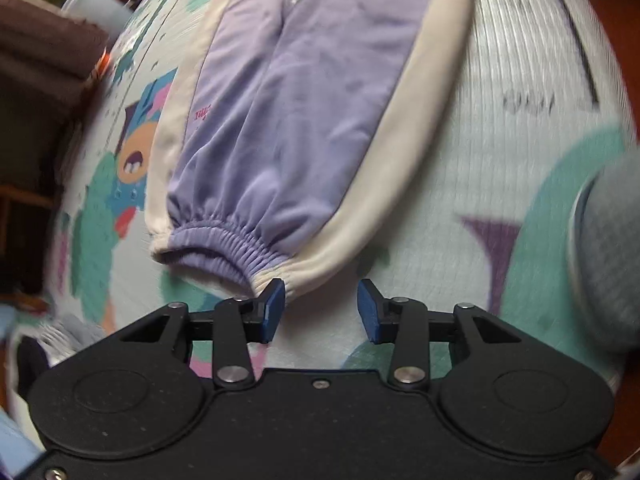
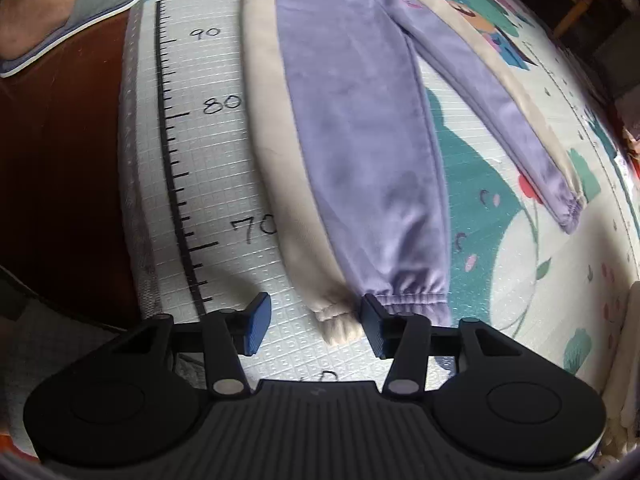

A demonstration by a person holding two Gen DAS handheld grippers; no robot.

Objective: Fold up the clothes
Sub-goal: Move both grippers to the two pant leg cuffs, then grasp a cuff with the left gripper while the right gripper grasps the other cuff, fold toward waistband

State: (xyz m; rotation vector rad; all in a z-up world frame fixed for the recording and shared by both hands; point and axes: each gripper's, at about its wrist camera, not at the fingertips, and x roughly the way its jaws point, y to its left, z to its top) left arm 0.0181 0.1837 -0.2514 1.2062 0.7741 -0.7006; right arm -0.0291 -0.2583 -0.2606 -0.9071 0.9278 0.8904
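While the lilac sweatpants [image 2: 360, 128] with cream side stripes lie spread flat on the printed play mat [image 2: 500, 184], both tongs hang just above the leg cuffs. From the left wrist view, the left tongs [image 1: 321, 308] stand partly apart with nothing between the blue pads – the near pad [image 1: 274, 310] sits right at the corner of one gathered cuff [image 1: 224, 244], and whether it touches I cannot tell. From the right wrist view, the right tongs [image 2: 316, 326] are also partly apart, with the cream edge of the other cuff [image 2: 340, 320] lying between the pads, not pinched. A printed height ruler [image 2: 176, 152] runs along the mat beside that leg – a slippered foot [image 2: 40, 20] stands at the mat's far corner.
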